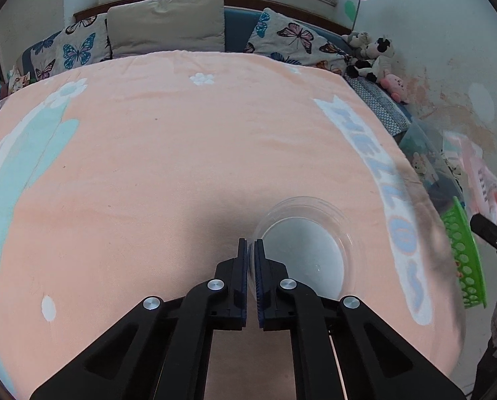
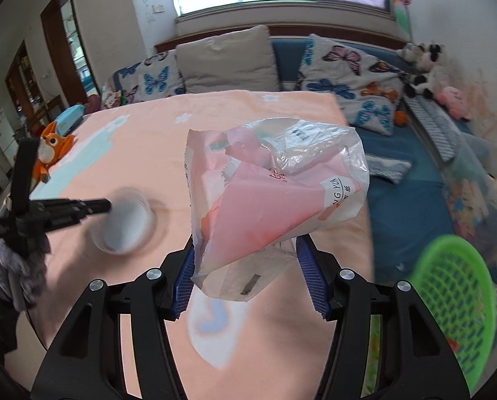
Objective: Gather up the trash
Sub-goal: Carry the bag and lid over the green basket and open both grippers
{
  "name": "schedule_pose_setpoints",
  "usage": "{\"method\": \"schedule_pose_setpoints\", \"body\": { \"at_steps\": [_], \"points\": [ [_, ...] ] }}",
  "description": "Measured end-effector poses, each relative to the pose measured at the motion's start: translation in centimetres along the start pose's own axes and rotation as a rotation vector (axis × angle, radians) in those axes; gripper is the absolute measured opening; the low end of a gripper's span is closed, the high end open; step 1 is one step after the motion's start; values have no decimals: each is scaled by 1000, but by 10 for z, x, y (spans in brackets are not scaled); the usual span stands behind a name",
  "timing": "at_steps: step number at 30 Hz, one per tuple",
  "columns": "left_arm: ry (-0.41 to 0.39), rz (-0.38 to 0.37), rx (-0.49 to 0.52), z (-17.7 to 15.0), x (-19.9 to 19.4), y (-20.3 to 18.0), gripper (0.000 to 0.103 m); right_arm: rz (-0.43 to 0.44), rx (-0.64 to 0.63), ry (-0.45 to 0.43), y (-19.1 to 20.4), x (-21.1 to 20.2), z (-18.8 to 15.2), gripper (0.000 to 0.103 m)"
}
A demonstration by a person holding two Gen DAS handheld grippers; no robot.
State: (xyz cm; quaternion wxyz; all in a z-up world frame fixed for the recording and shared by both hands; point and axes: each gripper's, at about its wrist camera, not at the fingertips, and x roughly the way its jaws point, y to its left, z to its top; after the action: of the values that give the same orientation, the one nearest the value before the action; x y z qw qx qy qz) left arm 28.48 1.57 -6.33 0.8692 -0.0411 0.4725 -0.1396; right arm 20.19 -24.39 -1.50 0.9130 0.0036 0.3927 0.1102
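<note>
My left gripper (image 1: 251, 240) is shut on the rim of a clear plastic cup (image 1: 305, 250), seen from above over the peach blanket. The cup also shows blurred in the right wrist view (image 2: 125, 221) with the left gripper's fingers (image 2: 91, 207) at it. A crumpled pink and clear plastic bag (image 2: 275, 196) sits between the wide-apart fingers of my right gripper (image 2: 243, 246), above the blanket; the bag also shows at the right edge of the left wrist view (image 1: 481, 180). A green mesh basket (image 2: 461, 300) stands to the right, also in the left wrist view (image 1: 465, 256).
The peach blanket (image 1: 181, 150) covers a table. Behind it a blue sofa (image 2: 398, 183) holds butterfly cushions (image 2: 348, 76) and plush toys (image 2: 425, 63). An orange fox toy (image 2: 50, 153) lies at the blanket's left edge. A wall (image 1: 448, 50) is on the right.
</note>
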Motion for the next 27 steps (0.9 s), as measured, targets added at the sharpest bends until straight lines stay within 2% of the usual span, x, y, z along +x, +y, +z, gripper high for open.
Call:
{"method": "schedule_pose_setpoints", "body": {
  "at_steps": [8, 16, 20, 23, 27],
  "points": [
    [-25, -72, 43, -5, -29, -38, 4, -104, 66, -26, -50, -52, -45, 58],
    [-58, -150, 152, -2, -51, -108, 4, -221, 185, -33, -115, -99, -85, 58],
    [-60, -196, 196, 0, -52, -146, 4, -247, 224, -20, -139, -108, -96, 63],
    [-54, -222, 229, 3, -49, -172, 4, -253, 247, -14, -153, -109, -103, 72],
    [-53, -250, 274, 5, -48, -206, 4, -259, 271, -25, -163, -111, -107, 76]
  ]
}}
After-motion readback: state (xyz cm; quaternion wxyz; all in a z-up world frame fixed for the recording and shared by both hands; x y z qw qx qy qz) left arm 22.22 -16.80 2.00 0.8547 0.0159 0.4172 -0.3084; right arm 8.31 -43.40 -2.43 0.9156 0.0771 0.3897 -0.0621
